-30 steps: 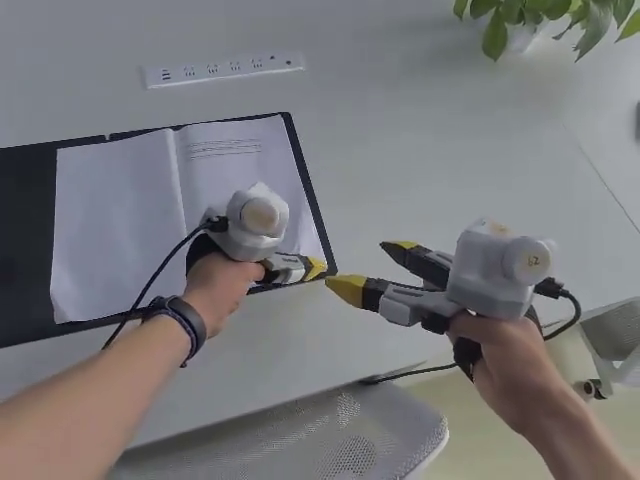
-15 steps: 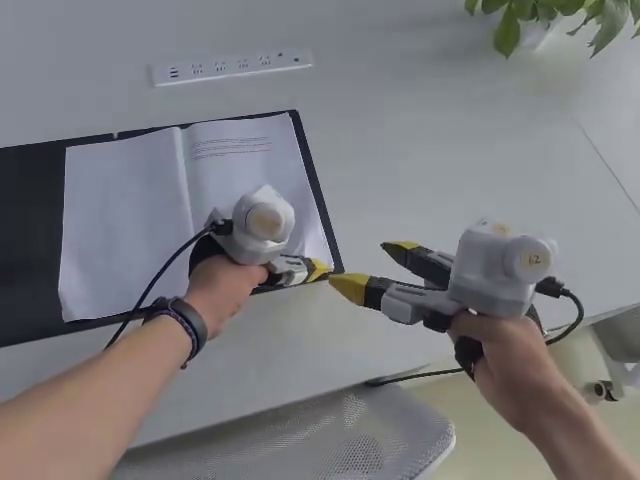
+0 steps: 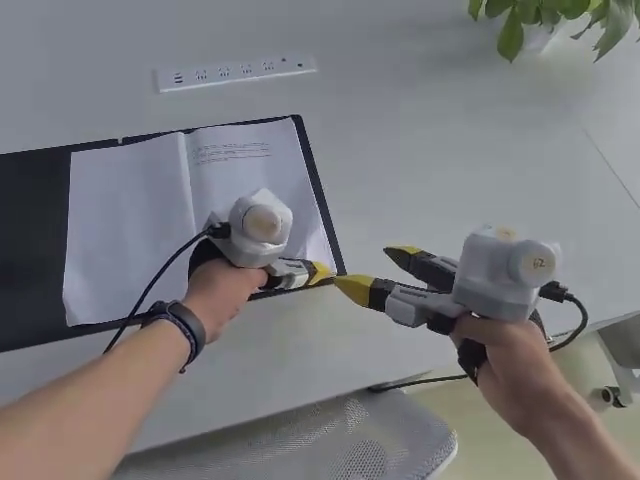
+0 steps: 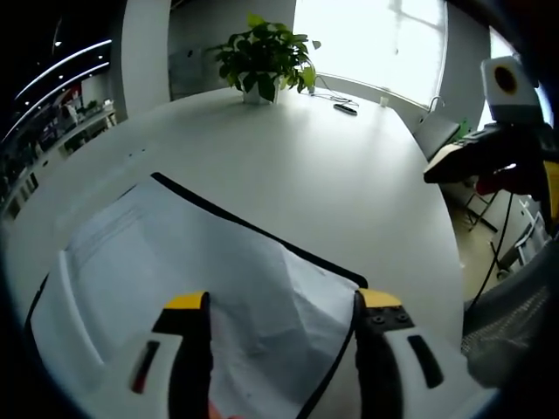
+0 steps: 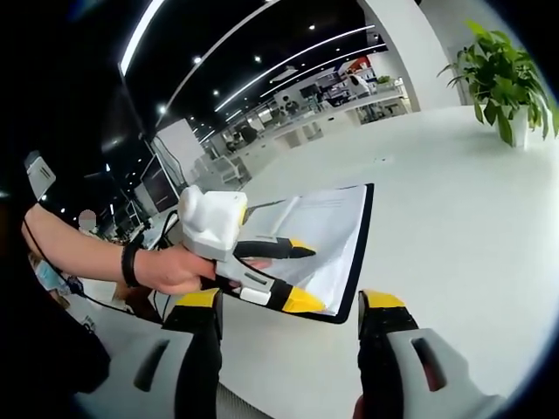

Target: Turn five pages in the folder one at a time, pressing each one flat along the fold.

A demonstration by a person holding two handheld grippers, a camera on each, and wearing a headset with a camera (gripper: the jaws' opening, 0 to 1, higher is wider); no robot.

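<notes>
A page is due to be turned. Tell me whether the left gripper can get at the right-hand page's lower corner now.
Probably yes. The left gripper has its open jaws over the right-hand page by that corner, with nothing between. The right gripper hangs off the folder edge, out of the way.

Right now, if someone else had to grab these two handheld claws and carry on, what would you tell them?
Left gripper: open, jaws low over the lower outer corner of the right page, gripping nothing.
Right gripper: open, empty, near the front edge of the table, tips toward that corner.
Folder: open on the table, a sheet lying on each side of the fold.
Done: can't tell how many pages have been turned.
Left: probably lift the right page, turn it, press along the fold, and repeat up to five.
</notes>
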